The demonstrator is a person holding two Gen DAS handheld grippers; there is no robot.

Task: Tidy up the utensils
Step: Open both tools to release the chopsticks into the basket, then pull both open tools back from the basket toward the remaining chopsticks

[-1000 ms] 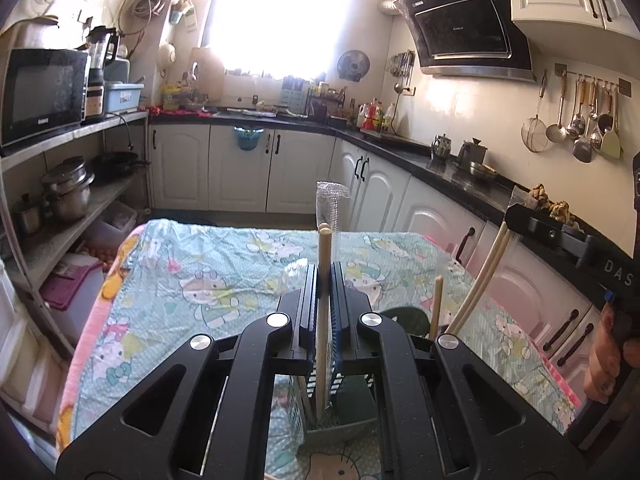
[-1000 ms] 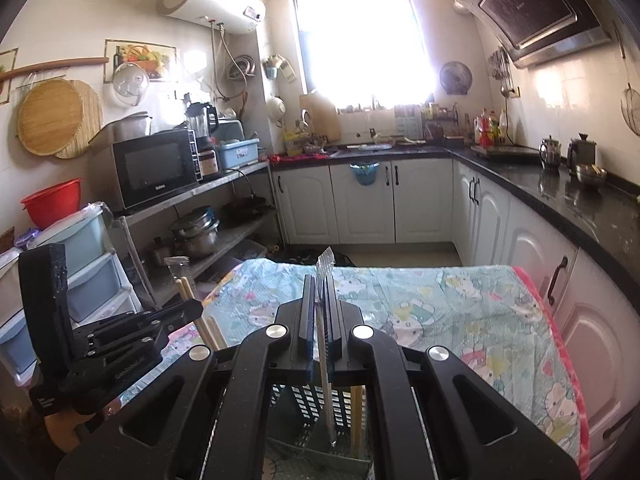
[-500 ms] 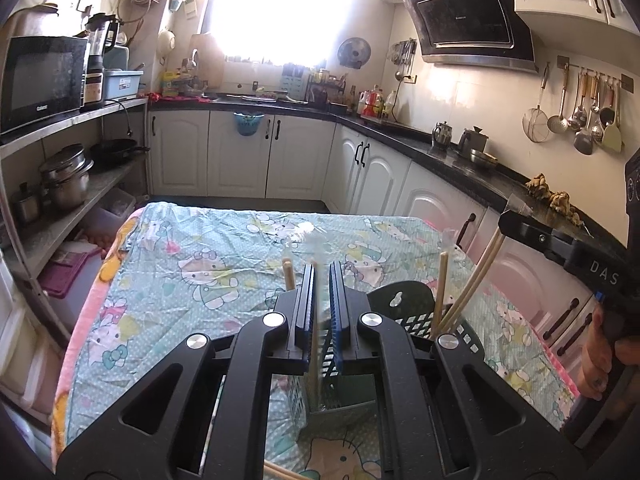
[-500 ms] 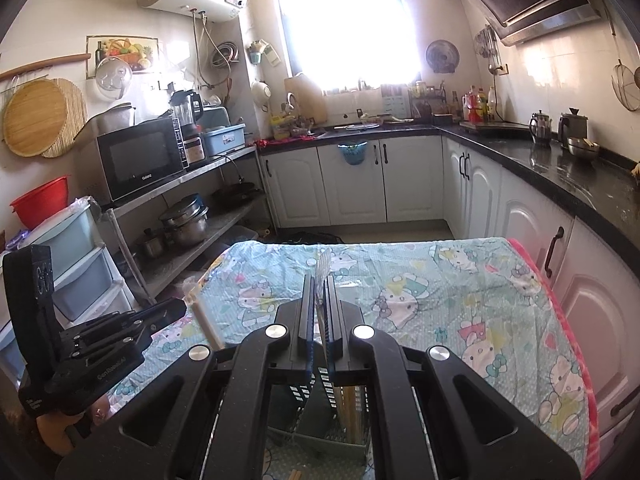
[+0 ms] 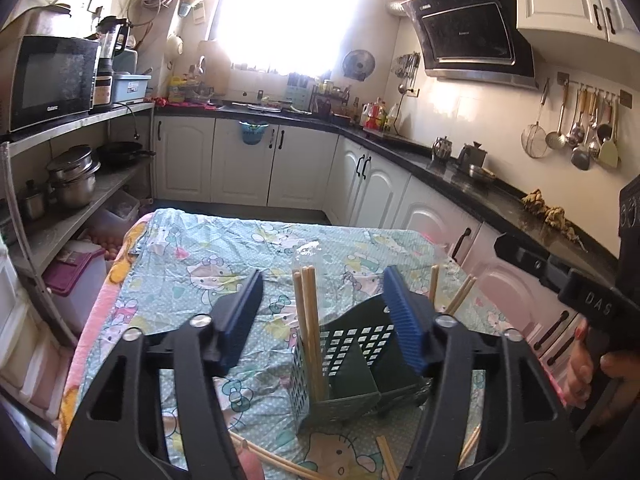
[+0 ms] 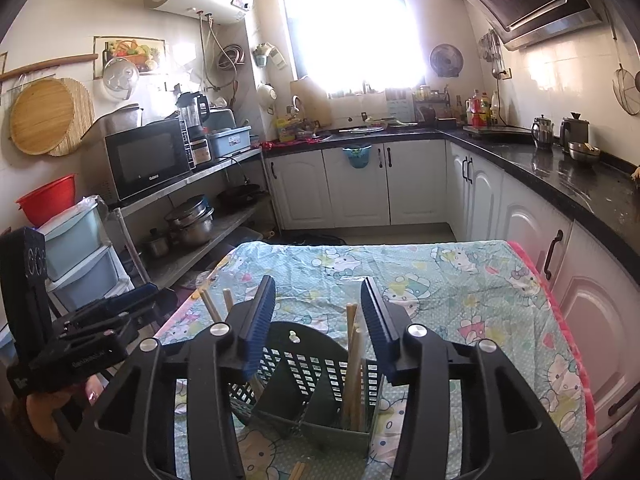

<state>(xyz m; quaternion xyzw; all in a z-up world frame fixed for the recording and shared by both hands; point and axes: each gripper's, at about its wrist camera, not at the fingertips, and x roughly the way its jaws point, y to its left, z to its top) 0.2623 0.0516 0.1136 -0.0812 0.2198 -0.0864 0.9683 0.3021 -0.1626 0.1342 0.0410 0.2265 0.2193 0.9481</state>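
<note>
Left wrist view: the left gripper [image 5: 322, 312] hangs over a table draped in a wrinkled teal cartoon-print cloth [image 5: 208, 264], its 2 ribbed blue pads [image 5: 402, 320] spread wide and gripping nothing. Between them stands a dark green perforated plastic utensil holder [image 5: 356, 364], set near the table's near edge and split by partitions. 2 round wooden chopsticks [image 5: 308, 332] stand upright in its left compartment; 2 more [image 5: 460, 294] lean out of the far right side, with another single stick [image 5: 433, 284] upright beside them. At least 3 loose chopsticks [image 5: 272, 458] lie flat on the cloth along the near edge. The right gripper [image 5: 560, 280] shows at the right, in a hand with red-painted nails [image 5: 592, 368].

Right wrist view: the right gripper [image 6: 318, 320] is likewise spread wide and empty above the same holder [image 6: 308, 380], whose rounded back panel and 3 compartments are plainer here. A bundle of chopsticks [image 6: 354, 372] fills the right compartment, too tightly packed to count; 2 tips [image 6: 216, 304] rise behind the left finger. Loose stick ends [image 6: 298, 470] show at the near edge. The left gripper [image 6: 108, 312] appears at the left, seen side-on, its opening impossible to judge from here.
</note>
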